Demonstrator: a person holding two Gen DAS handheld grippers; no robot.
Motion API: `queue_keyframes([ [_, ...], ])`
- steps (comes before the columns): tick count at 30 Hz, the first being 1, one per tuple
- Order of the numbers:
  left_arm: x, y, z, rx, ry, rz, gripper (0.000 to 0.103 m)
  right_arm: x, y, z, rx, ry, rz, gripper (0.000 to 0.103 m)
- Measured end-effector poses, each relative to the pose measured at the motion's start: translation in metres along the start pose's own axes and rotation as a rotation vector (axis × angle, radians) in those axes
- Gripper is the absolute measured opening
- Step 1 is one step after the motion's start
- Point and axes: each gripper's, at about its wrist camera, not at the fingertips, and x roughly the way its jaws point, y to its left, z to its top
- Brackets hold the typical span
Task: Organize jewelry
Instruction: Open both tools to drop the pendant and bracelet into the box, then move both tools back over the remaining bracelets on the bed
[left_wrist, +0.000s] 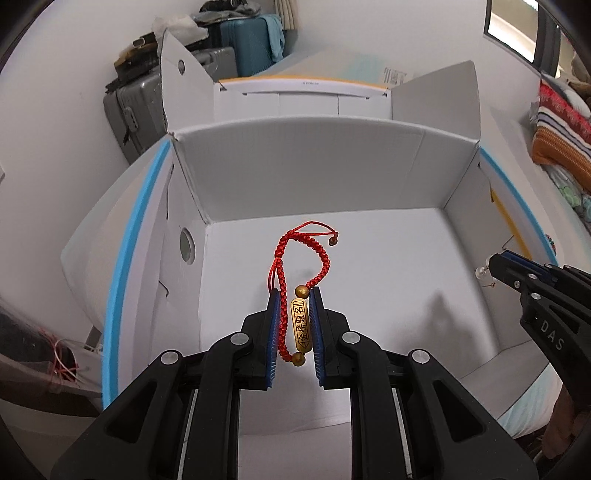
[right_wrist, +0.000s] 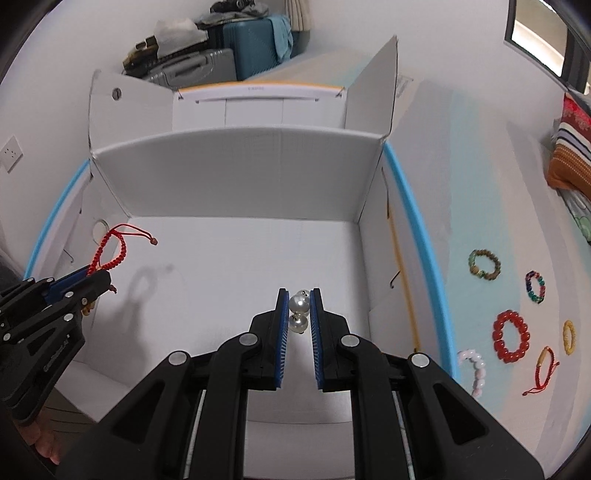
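Observation:
My left gripper (left_wrist: 294, 295) is shut on a red braided cord bracelet (left_wrist: 300, 321) with a gold plaque and holds it above the floor of an open white box (left_wrist: 317, 177). The bracelet also shows in the right wrist view (right_wrist: 110, 251), held by the left gripper (right_wrist: 96, 277). My right gripper (right_wrist: 298, 293) is shut on a pair of pearl earrings (right_wrist: 299, 312) over the same box (right_wrist: 236, 162). In the left wrist view the right gripper (left_wrist: 493, 263) reaches in from the right with a pearl earring (left_wrist: 480, 274) at its tip.
Right of the box, on the pale blue surface, lie several bracelets: a brown-green bead one (right_wrist: 484, 265), a multicolour one (right_wrist: 535, 286), a red bead one (right_wrist: 511, 336), a yellow one (right_wrist: 569, 336), a pink-white one (right_wrist: 474, 371) and a red cord one (right_wrist: 543, 371). Suitcases (left_wrist: 236, 44) stand behind.

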Motion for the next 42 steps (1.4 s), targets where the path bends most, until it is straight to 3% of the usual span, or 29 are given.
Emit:
queue_keyframes([
  [6,0.003,0.002,-0.001,0.000,0.005,0.003,0.015,0.012,0.003,-0.004,-0.005,0.021,-0.003,0.011],
  [12,-0.001,-0.001,-0.001,0.003,0.000,0.011,0.022,0.011,0.005,-0.005,-0.002,0.022,0.003,0.012],
  [16,-0.014,-0.002,-0.002,-0.004,-0.040,0.017,0.046,0.001,0.003,-0.003,-0.005,-0.012,0.001,0.043],
  [18,-0.022,-0.003,-0.003,-0.004,-0.062,0.021,0.056,-0.007,0.000,-0.002,0.003,-0.032,0.002,0.045],
  [19,-0.026,-0.003,-0.003,-0.006,-0.076,0.025,0.063,-0.009,-0.001,-0.002,0.005,-0.035,0.005,0.051],
  [25,-0.054,-0.007,-0.002,-0.015,-0.152,0.029,0.084,-0.040,-0.009,-0.001,0.016,-0.107,-0.009,0.078],
  [31,-0.077,-0.026,-0.004,-0.005,-0.213,0.016,0.097,-0.070,-0.029,0.000,0.041,-0.166,-0.044,0.089],
  [42,-0.110,-0.097,-0.013,0.085,-0.264,-0.063,0.097,-0.122,-0.091,-0.015,0.115,-0.253,-0.120,0.094],
])
